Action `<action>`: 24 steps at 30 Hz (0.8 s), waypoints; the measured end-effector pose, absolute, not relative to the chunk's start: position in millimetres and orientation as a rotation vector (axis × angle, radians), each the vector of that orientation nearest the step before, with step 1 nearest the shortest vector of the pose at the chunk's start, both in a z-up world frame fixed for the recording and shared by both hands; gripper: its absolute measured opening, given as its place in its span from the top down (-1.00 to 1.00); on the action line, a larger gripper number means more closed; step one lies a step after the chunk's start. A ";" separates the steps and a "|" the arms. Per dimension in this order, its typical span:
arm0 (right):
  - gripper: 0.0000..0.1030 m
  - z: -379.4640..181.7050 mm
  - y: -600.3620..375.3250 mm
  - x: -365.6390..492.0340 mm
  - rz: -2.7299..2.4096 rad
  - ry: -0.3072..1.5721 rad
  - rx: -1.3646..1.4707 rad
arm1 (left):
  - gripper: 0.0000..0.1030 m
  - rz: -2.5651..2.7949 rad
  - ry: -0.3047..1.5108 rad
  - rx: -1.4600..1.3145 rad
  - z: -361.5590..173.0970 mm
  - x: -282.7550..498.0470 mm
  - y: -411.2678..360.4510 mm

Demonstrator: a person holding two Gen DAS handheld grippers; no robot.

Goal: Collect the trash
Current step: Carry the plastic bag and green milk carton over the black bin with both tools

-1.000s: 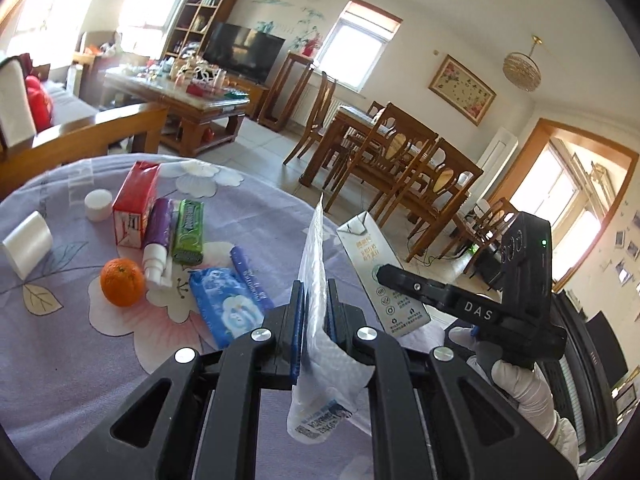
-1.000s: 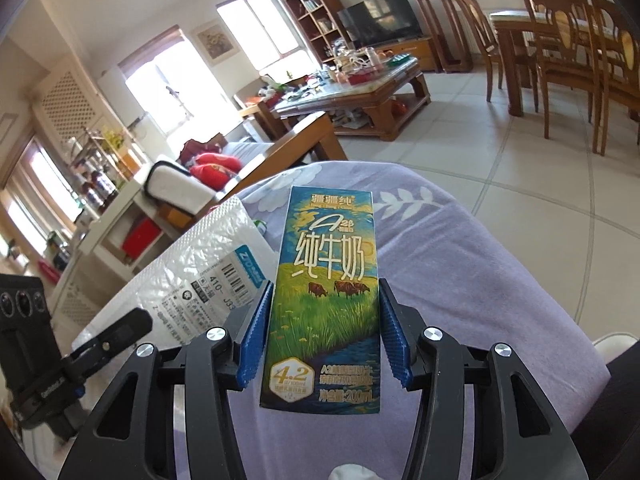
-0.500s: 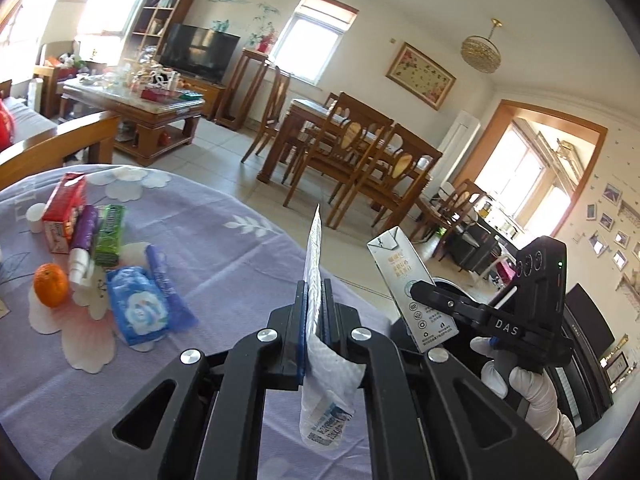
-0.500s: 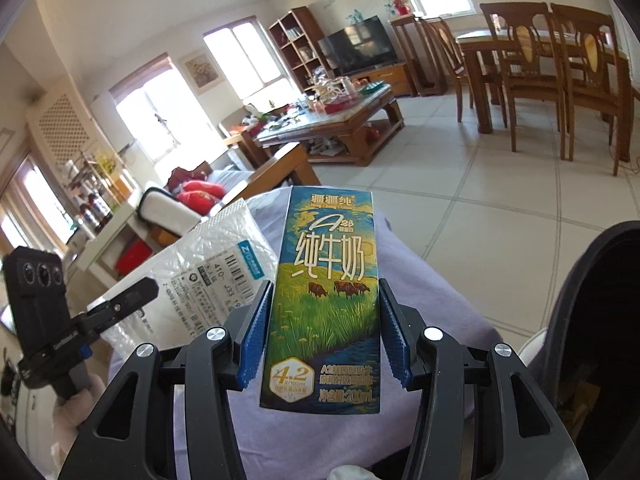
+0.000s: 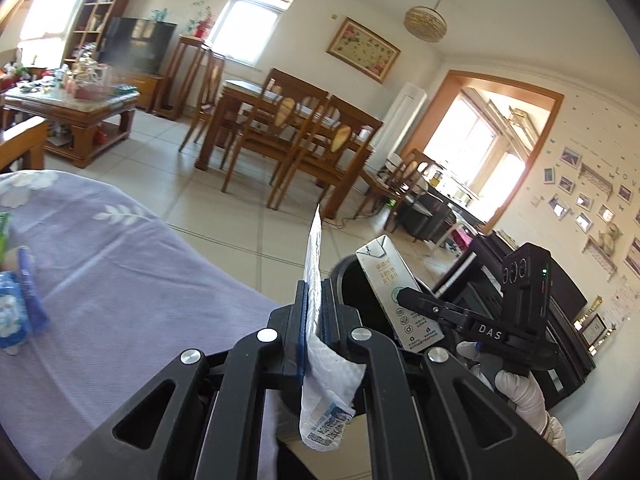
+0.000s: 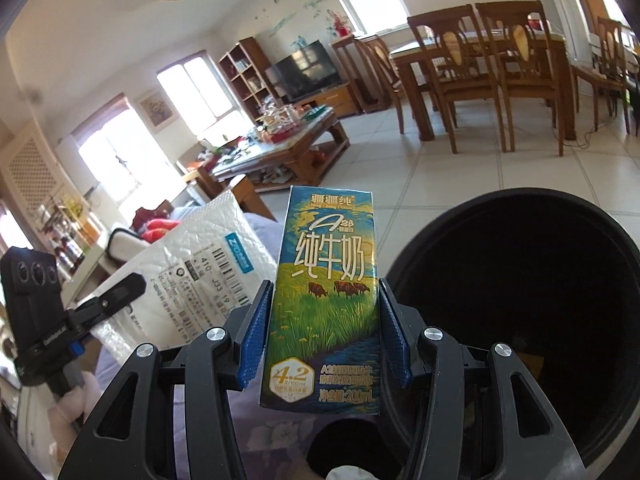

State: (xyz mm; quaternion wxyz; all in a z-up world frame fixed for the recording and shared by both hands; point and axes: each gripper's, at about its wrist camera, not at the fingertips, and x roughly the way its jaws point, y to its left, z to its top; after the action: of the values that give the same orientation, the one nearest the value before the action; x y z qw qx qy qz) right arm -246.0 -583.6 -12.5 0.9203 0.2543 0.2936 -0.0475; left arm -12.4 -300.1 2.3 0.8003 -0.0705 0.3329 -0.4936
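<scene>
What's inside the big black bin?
The black bin looks mostly dark inside. Low down, a brownish scrap shows, but it is too dim to name. The milk carton and the right gripper cover its left rim.

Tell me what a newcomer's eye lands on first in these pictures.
First the bright milk carton, upright and clamped in the right gripper, filling the middle of the right wrist view. Just right of it gapes the black bin, dark inside. In the left wrist view the left gripper pinches a white mailer bag edge-on, beside the purple tablecloth.
</scene>
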 end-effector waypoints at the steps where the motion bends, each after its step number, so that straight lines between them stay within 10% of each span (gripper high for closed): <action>1: 0.02 -14.4 -591.9 -253.8 -0.112 0.602 0.529 | 0.86 -1.072 0.720 -0.147 0.9 -15.7 -309.1; 24: 0.01 -83.2 -687.2 -334.7 -0.287 0.655 0.666 | 0.85 -1.212 0.876 -0.086 -59.0 -41.6 -435.5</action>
State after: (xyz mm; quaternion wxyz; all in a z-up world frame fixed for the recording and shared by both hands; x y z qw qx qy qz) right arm -334.7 -687.2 -83.2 0.8830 0.3198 0.3145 -0.1380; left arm -41.6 -435.5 -59.0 0.7324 -0.0392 0.3981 -0.5510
